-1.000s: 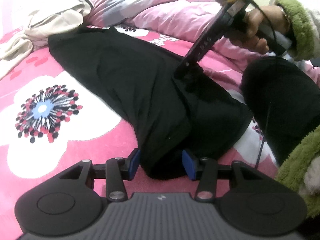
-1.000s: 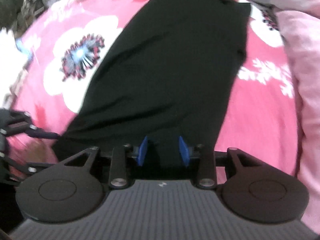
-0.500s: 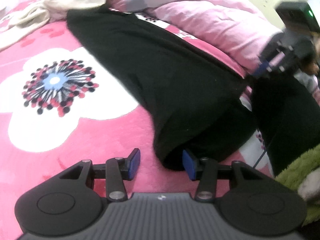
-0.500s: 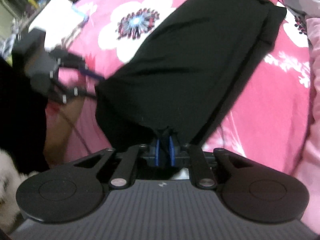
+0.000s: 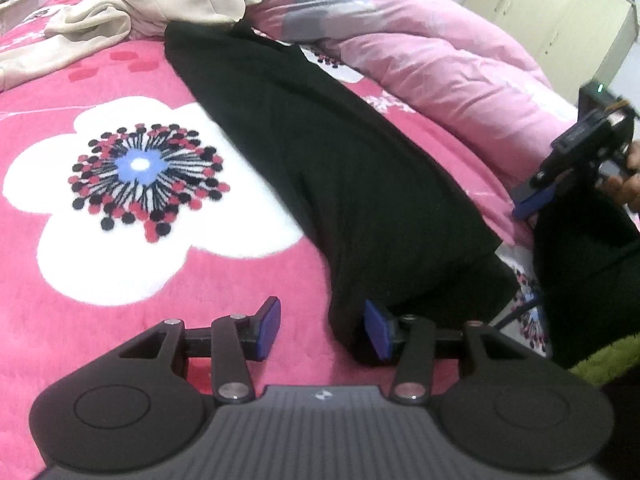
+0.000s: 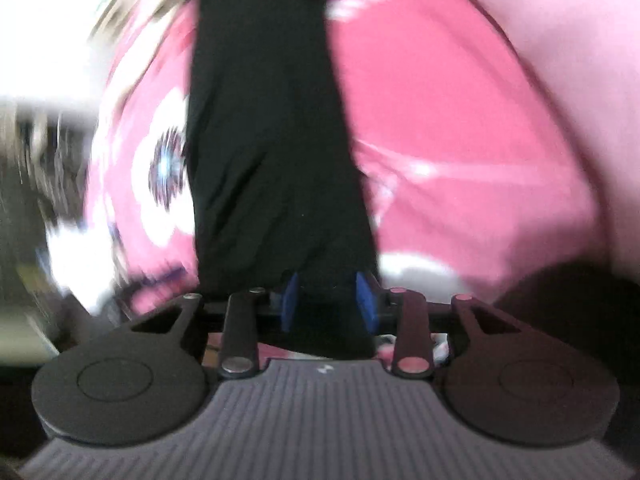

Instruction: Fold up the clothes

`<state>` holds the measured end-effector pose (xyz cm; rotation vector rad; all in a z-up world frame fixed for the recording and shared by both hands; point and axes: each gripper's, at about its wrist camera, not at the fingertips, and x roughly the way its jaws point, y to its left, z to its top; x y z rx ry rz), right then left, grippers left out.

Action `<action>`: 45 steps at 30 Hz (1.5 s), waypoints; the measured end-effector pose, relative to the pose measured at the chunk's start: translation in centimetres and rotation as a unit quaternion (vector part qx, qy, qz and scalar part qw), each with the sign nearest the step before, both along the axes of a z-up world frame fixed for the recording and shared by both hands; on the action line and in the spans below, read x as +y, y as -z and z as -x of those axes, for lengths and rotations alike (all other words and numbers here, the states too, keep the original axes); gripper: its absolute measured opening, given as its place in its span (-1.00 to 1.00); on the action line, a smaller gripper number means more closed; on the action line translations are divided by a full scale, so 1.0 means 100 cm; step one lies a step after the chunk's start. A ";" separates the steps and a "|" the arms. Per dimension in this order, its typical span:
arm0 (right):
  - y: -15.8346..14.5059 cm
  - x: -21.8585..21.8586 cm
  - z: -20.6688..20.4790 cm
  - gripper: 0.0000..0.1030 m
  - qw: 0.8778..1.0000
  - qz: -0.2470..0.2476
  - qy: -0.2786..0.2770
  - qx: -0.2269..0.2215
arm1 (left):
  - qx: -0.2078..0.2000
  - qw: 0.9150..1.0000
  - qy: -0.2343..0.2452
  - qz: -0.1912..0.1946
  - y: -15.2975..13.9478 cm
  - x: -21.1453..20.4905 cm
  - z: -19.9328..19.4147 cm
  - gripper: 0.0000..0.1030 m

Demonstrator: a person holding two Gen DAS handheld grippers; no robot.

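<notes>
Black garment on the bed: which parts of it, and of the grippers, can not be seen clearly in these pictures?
- Right wrist view: motion blur; whether the right gripper pinches the black garment is unclear.
- Left wrist view: the garment's near end is hidden behind the left gripper.
- Left wrist view: its far end disappears under the beige clothes.
- Its type cannot be told.

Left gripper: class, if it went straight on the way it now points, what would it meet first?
Probably the black garment: its near end lies just ahead, beside the right-hand pad of the open left gripper. The left-hand pad has pink blanket before it. Depth is uncertain.
</notes>
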<state>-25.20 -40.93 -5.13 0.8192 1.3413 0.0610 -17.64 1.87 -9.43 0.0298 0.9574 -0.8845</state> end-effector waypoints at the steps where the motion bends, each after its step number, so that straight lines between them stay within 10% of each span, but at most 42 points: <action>1: 0.004 0.001 -0.001 -0.39 1.000 0.001 0.002 0.006 | 0.001 1.000 0.000 0.002 0.000 0.000 -0.001 -0.08; 11: 0.043 0.013 -0.009 -0.43 0.998 0.012 0.021 0.058 | -0.028 0.999 0.030 -0.013 -0.005 -0.003 0.020 -0.08; 16: 0.032 0.014 -0.006 -0.91 0.999 0.023 0.008 0.032 | -0.037 0.997 0.062 -0.022 0.002 -0.011 0.027 -0.08; 31: 0.006 0.013 0.013 -0.94 0.998 -0.031 0.050 -0.013 | -0.101 0.988 0.103 -0.062 0.016 -0.036 0.036 -0.11; 45: 0.000 0.011 0.021 -0.94 0.987 -0.112 0.113 -0.039 | 0.006 0.999 0.052 0.008 0.013 -0.030 0.011 -0.06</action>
